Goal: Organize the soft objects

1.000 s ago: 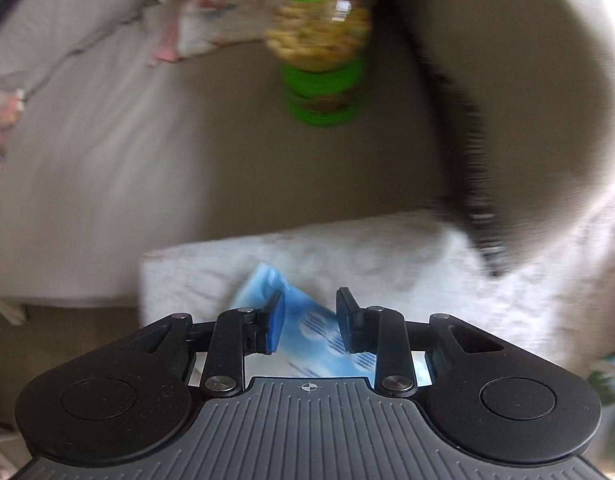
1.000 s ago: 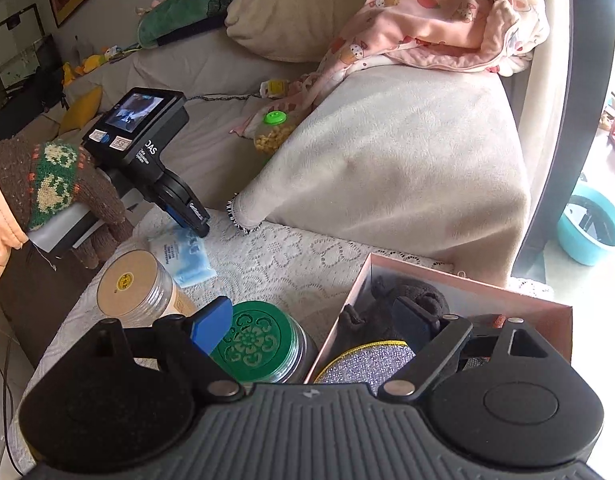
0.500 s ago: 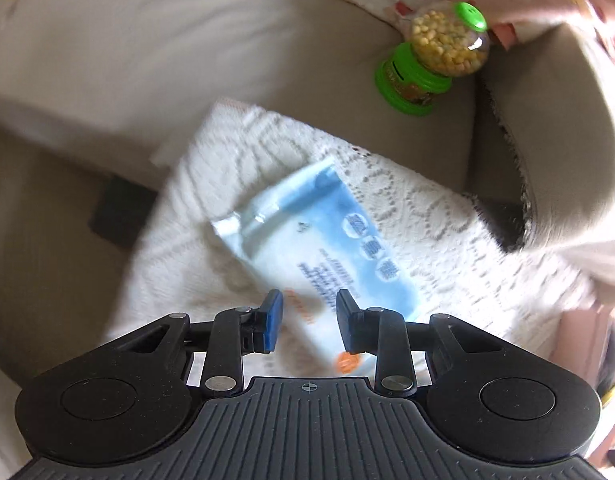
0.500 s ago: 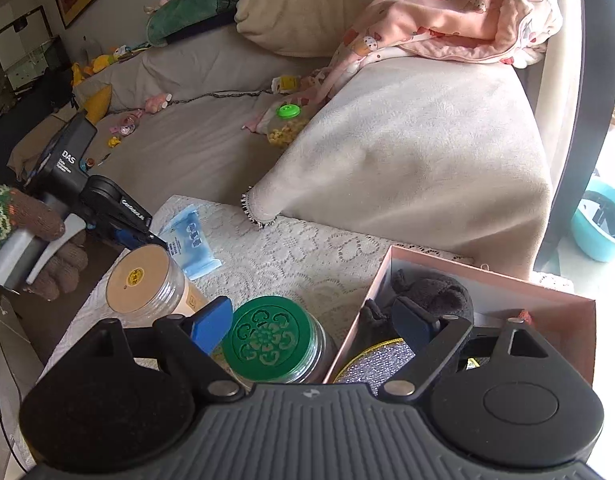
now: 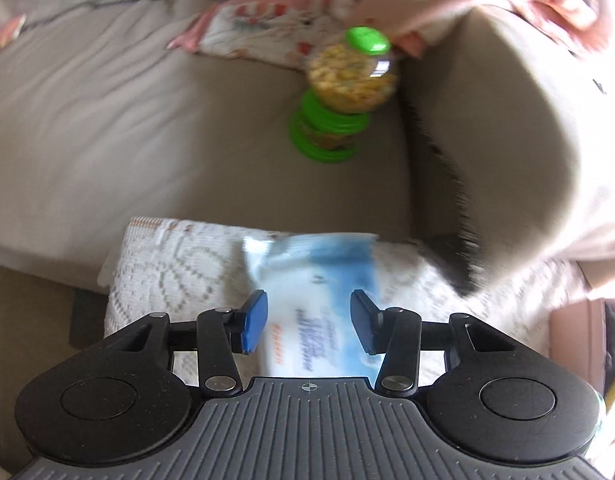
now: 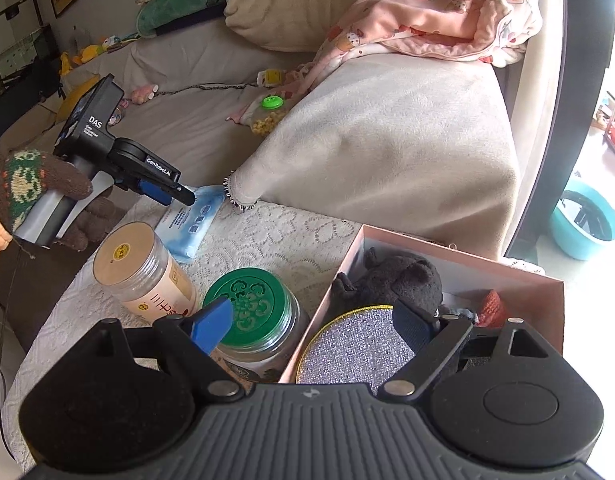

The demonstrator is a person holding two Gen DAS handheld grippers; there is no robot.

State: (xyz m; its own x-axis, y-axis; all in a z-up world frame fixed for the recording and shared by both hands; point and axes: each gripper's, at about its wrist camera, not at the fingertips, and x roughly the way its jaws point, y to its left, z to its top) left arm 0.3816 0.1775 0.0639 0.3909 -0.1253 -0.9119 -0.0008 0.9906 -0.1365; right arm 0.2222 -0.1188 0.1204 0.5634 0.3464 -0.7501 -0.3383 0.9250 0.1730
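Left tool [image 5: 307, 320] poised over the blue tissue pack [image 5: 319, 296], jaws opening, pack showing between the blue pads [image 5: 254, 320] but not pressed by them. Pack lying flat on the lace-covered desk [image 6: 275, 236], at its far corner, just beside the fringed edge of the beige blanket [image 6: 387, 140] draped over the sofa. In the right wrist view, the same left tool [image 6: 179, 196] tipped down over the pack [image 6: 189, 222], held by a hand in a brown and green knitted glove [image 6: 31, 184].

Right tool [image 6: 319, 320] standing wide apart, nothing gripped; one finger in front of the green-lidded jar [image 6: 247, 304], the other over the pink box [image 6: 459, 260]. Inside the box: a dark grey plush toy [image 6: 399, 276] and a glittery round thing [image 6: 355, 348] with a gold rim. Beige-lidded jar [image 6: 143, 264] on the desk between the pack and the green-lidded jar, leaning.

Beyond the pack, on the sofa seat, a clear snack jar with a green cap [image 5: 347, 84], partly against a pink patterned cloth [image 6: 427, 20].
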